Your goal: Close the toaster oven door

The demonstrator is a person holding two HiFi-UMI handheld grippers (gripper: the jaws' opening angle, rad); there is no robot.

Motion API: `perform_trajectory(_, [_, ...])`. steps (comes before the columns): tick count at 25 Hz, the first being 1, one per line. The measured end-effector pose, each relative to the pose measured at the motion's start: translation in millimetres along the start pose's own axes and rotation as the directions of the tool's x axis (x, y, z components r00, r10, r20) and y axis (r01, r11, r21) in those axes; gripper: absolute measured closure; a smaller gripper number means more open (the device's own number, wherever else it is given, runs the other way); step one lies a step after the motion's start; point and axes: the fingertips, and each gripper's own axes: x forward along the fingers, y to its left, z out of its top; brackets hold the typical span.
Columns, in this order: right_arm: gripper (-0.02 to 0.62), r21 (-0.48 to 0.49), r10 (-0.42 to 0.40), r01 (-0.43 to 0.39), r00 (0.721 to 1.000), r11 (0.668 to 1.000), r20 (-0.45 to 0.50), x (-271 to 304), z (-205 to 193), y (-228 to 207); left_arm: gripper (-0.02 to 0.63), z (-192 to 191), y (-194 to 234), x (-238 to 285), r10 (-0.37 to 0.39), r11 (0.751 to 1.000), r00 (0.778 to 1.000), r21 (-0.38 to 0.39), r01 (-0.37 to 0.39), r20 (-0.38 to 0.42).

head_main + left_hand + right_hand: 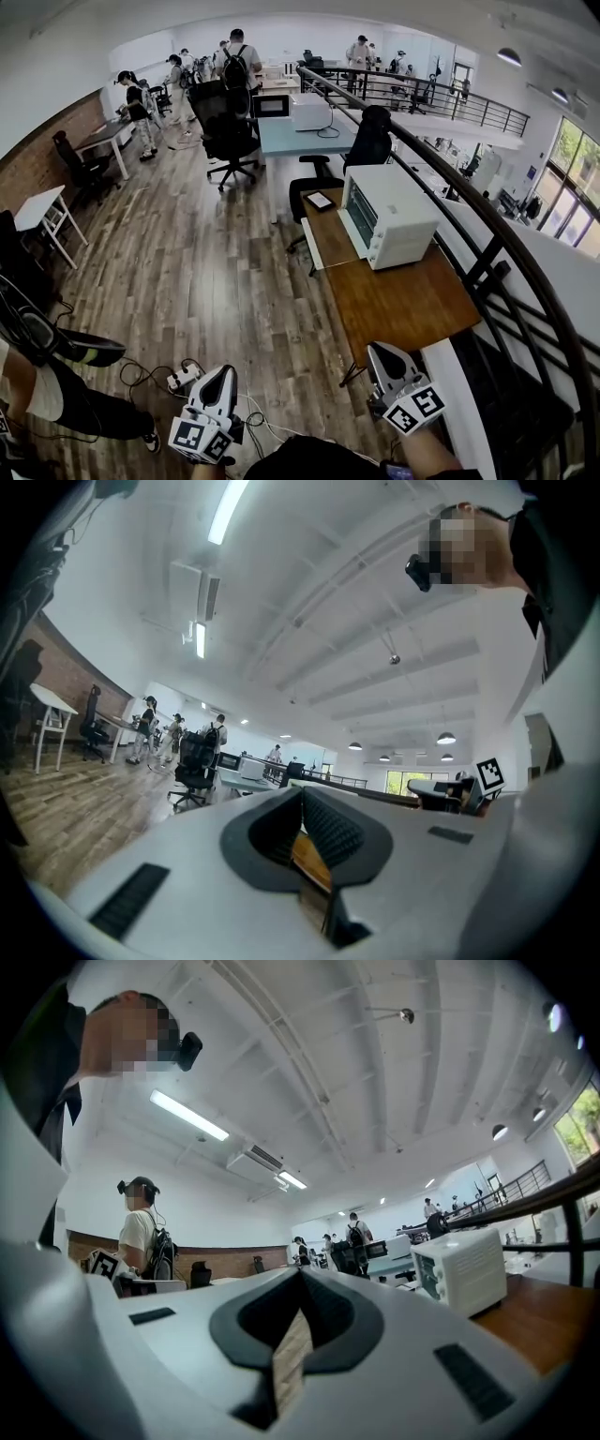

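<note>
Head view: white toaster oven [386, 214] sits on a brown wooden desk [403, 305], toward the desk's far half, close against the dark railing [487, 246] on its right. Glass front faces left, toward the open floor. Door [360, 215] stands upright and looks flush with the front. A tablet [321, 200] lies flat on the desk just beyond the oven. A black office chair [313, 186] stands at the desk's far left corner.

Right gripper view: same oven [464, 1269] at right, well ahead of the jaw tips, nothing touching it.

Right gripper [380, 350] is held low by the desk's near end, well apart from the oven, pointing roughly toward it. Its own view [300, 1275] shows the jaws pressed fully together with nothing between them. Left gripper [225, 369] hangs out over the plank floor [197, 272], left of the desk and farther from the oven. Its view [302, 791] also shows the jaws closed tight and empty.

A white power strip [183, 378] with cables lies on the floor just ahead of the left gripper. Several people [234, 58] stand among desks at the room's far end.
</note>
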Motion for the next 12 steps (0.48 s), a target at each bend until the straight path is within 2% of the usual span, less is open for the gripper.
perform_trajectory(4, [0.595,0.003,0.001,-0.001,1.000,1.000,-0.002,-1.1,-0.8,4.6,0.594,-1.0,4.1,-2.4,0.004,1.000,1.000,-0.014,-0.004,-0.005])
perform_trajectory(5, [0.577,-0.001,0.003,-0.003,1.000,1.000,0.004,-2.3,-0.4,6.4,0.594,-1.9,4.8,-3.1,0.005,1.000,1.000,-0.009,-0.005,-0.008])
perform_trajectory(7, [0.378,-0.016,-0.003,0.003,1.000,1.000,0.015,-4.4,0.1,9.7,0.594,-3.0,6.1,-5.3,0.008,1.000,1.000,-0.001,-0.008,-0.008])
perform_trajectory(9, [0.326,-0.029,-0.026,0.027,0.999,0.999,0.027,-5.8,0.3,10.9,0.586,-2.9,6.4,-6.9,0.007,1.000,1.000,0.005,-0.007,-0.005])
perform_trajectory(12, [0.280,-0.059,-0.068,0.070,0.997,0.996,0.045,-6.7,1.2,12.7,0.407,-3.7,5.7,-6.7,-0.001,1.000,1.000,0.022,0.001,-0.014])
